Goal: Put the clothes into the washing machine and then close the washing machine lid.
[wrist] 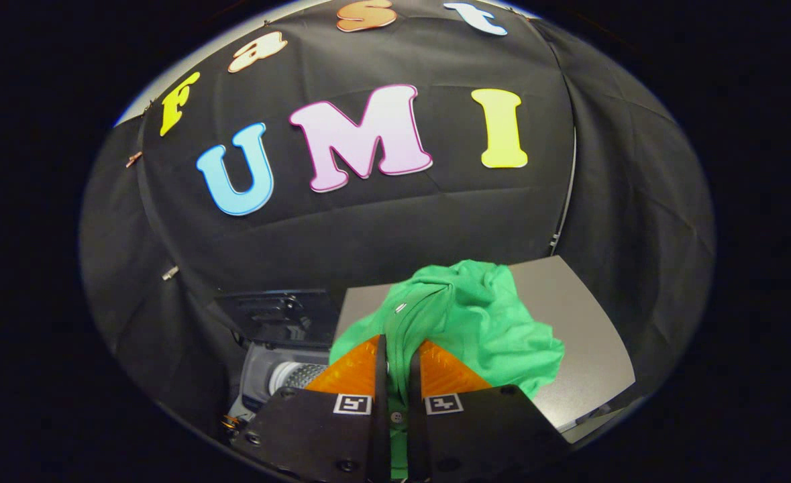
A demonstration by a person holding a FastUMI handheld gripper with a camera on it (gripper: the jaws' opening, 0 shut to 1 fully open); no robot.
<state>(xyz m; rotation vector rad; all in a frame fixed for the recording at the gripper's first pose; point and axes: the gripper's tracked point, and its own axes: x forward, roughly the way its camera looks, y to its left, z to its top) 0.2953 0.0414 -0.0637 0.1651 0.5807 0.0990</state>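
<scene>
Pinching crumpled green shirt (462, 315), tongs (396, 359) hang beside open washing machine (281, 362).

The fisheye camera is riding on the claw (396, 355) and looking forward along its two fingers (351, 369), which are rising from the bottom of its view, pinched on a green garment (476, 322) between them. It is sitting very near that cloth. It is facing the booth's black cloth wall (382, 228), well beyond the fingers, and tilting slightly downward over a grey worktop (583, 335) to the right. To the left and lower down, it is peering into the open washing machine (281, 362), with the raised lid (278, 315) just above the drum.
</scene>
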